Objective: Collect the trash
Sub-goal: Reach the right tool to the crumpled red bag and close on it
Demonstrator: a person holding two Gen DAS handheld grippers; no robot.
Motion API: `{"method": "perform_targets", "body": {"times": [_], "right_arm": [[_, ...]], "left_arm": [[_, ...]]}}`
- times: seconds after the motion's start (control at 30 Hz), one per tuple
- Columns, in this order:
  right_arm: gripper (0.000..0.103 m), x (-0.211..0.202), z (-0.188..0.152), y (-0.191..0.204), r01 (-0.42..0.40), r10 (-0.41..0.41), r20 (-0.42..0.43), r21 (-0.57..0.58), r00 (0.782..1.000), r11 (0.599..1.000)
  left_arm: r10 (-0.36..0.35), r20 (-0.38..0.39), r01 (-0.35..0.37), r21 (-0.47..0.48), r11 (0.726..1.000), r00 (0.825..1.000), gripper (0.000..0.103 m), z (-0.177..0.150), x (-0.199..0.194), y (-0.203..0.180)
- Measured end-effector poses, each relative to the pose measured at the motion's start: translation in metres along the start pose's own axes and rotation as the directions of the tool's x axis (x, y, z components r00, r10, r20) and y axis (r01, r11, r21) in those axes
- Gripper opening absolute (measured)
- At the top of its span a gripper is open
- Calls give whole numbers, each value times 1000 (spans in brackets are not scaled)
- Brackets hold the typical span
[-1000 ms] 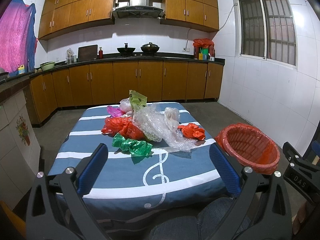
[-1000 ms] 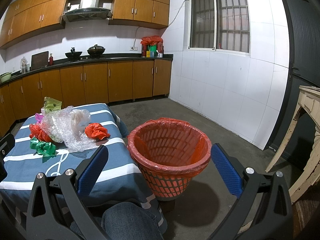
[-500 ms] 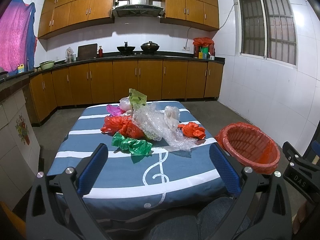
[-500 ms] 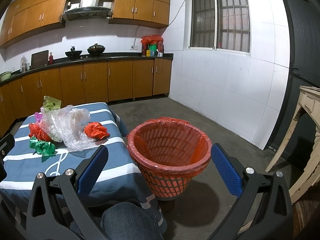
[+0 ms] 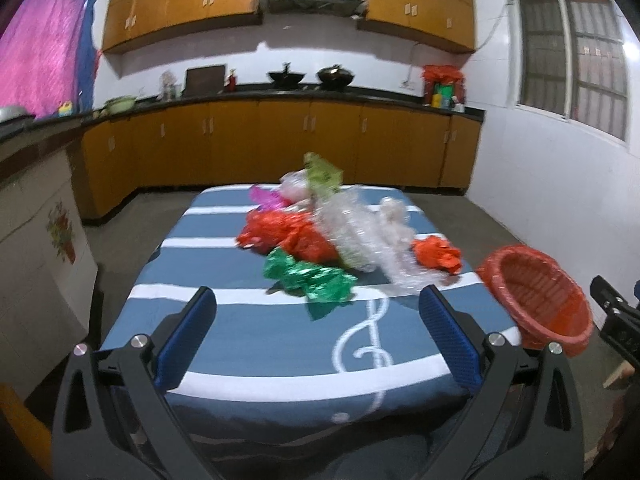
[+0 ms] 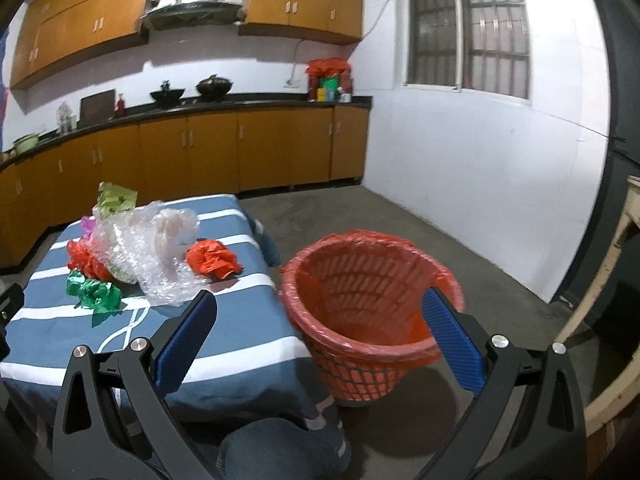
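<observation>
The left tool (image 5: 318,308) hangs over the near edge of the worktop (image 5: 248,332), its two blue fingers (image 5: 186,340) wide apart and holding nothing. The right tool (image 6: 320,312) is also wide apart and empty, and it points at the red bin (image 6: 372,308). The bin stands on the floor, just beside the right edge of the worktop, likely so trash can be dropped in with a short move. A red bag lines it, and it looks empty inside.

Further in, near the middle of the worktop, the trash lies in one heap. The green foil wrapper (image 5: 310,276) is nearest. Behind it are the red bag (image 5: 288,234), the clear bubble wrap (image 5: 360,232) and a small red ball (image 5: 438,254) toward the right edge. At the far edge a pink scrap (image 5: 266,198) and a yellow-green packet (image 5: 322,172) stick up. Nothing is picked up yet.
</observation>
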State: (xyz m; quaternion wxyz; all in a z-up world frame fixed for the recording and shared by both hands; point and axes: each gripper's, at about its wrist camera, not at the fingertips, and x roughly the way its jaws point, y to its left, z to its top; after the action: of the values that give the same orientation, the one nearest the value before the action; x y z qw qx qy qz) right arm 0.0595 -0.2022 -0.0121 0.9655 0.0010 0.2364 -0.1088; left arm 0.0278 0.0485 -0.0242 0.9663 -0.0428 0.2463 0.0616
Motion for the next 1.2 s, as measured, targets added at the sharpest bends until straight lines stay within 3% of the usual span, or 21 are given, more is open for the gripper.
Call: {"method": "perform_targets", "body": {"times": [0.23,0.57,0.77,1.07,1.2], "right_arm": [[101,46,14,22,-71,71,-20,2,997,997],[99,117,33,66,-138,134,-44,-81,990,987],[90,163,35,90,-202,188,-127,-103,974,974],[90,217,33,111,-228,194,-242,-119,950,966],[86,231,24,111,-248,202,-308,-117,930,962]], "left_arm": [[56,-20,-57,-78,995,998,99,10,26,41],[101,-8,-102,-85,991,995,99,29,71,52],[122,-24,-124,-62,990,992,99,34,98,48],[106,-50,-109,-60,992,993,99,37,126,43],[92,-55,-96,-61,994,994,99,39,133,41]]}}
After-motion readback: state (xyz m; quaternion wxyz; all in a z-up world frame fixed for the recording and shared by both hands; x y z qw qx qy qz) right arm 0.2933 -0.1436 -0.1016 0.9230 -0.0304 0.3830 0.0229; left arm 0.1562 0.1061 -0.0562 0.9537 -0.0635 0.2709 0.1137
